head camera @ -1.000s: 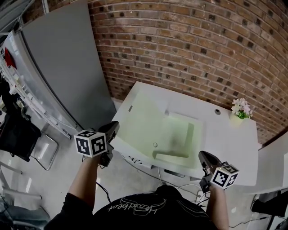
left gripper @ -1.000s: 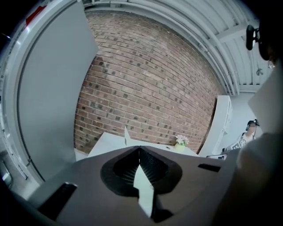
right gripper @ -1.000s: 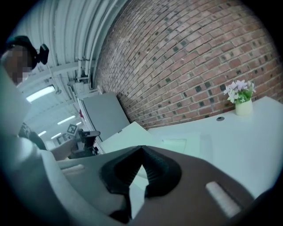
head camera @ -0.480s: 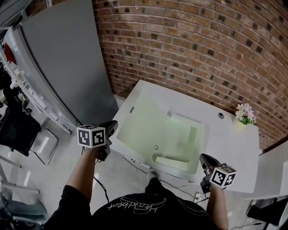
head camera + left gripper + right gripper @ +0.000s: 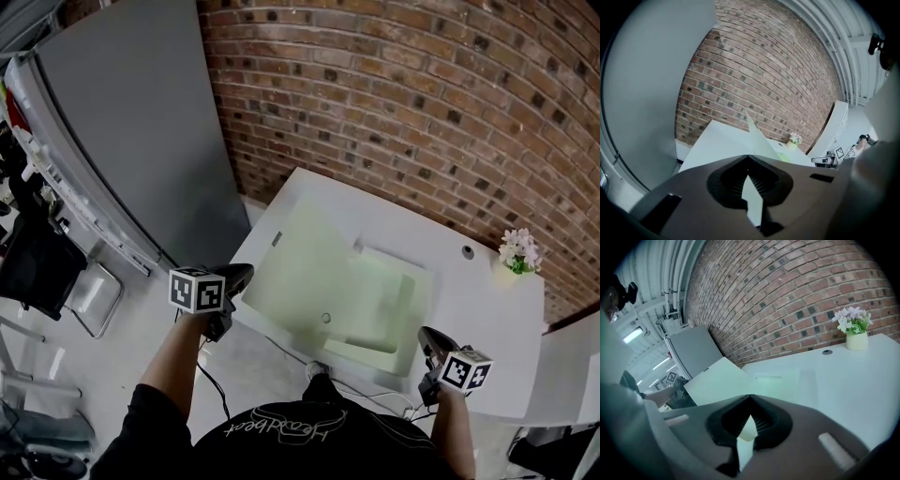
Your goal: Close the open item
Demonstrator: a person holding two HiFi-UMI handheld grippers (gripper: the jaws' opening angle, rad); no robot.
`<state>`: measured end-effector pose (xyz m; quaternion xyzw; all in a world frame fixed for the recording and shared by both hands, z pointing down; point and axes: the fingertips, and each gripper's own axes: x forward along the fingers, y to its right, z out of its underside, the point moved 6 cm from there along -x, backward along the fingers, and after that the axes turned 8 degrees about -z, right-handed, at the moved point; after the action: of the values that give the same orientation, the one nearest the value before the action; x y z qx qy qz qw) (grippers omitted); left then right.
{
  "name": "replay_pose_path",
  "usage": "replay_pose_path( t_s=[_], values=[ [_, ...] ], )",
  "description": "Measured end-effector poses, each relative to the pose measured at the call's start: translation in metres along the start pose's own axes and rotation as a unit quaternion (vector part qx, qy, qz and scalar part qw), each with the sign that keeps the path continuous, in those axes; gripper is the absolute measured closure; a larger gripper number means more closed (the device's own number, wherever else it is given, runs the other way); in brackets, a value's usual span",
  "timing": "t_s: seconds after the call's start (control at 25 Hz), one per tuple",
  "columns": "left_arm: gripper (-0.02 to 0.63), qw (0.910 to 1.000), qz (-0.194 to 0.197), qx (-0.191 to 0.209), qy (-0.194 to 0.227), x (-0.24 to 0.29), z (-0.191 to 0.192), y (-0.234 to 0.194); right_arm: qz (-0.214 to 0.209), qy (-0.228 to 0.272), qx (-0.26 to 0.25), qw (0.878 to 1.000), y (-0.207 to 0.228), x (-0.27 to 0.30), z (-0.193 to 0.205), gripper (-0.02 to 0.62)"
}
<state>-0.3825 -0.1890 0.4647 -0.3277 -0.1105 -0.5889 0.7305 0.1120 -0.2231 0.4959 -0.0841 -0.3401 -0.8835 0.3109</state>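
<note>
Got the left gripper (image 5: 239, 274) pinched shut on nothing, parked just beside the near-left corner of the raised lid (image 5: 298, 267). Guessing the plan is to shove with closed tips rather than grab an edge. Can't tell if touching yet. Same deal with the right gripper (image 5: 428, 335): closed up, empty, hanging off the front right of the white cabinet (image 5: 469, 309), well apart from the lid, probably just kept out of the swing. Seeing the lid tilted up over a pale green well (image 5: 380, 305), so not closed yet. Further back, a little pot of flowers (image 5: 517, 253) on the white top, then a brick wall (image 5: 422, 103). Off left, a tall grey panel (image 5: 131, 122) and a folding chair (image 5: 89, 298) on a pale floor (image 5: 56, 375).
</note>
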Motion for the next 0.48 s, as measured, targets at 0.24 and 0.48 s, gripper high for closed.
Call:
replay_pose_path(
  t_s=[0.24,0.48],
  values=[
    [0.603,0.9986,0.045,-0.023,0.013,0.005,-0.005,0.013,-0.002,-0.008,0.004,1.0,0.002,0.01,-0.006,0.592],
    [0.603,0.9976,0.064,-0.019,0.017,0.008,-0.007,0.024,0.008,-0.006,0.007,1.0,0.009,0.009,-0.006,0.592]
  ],
)
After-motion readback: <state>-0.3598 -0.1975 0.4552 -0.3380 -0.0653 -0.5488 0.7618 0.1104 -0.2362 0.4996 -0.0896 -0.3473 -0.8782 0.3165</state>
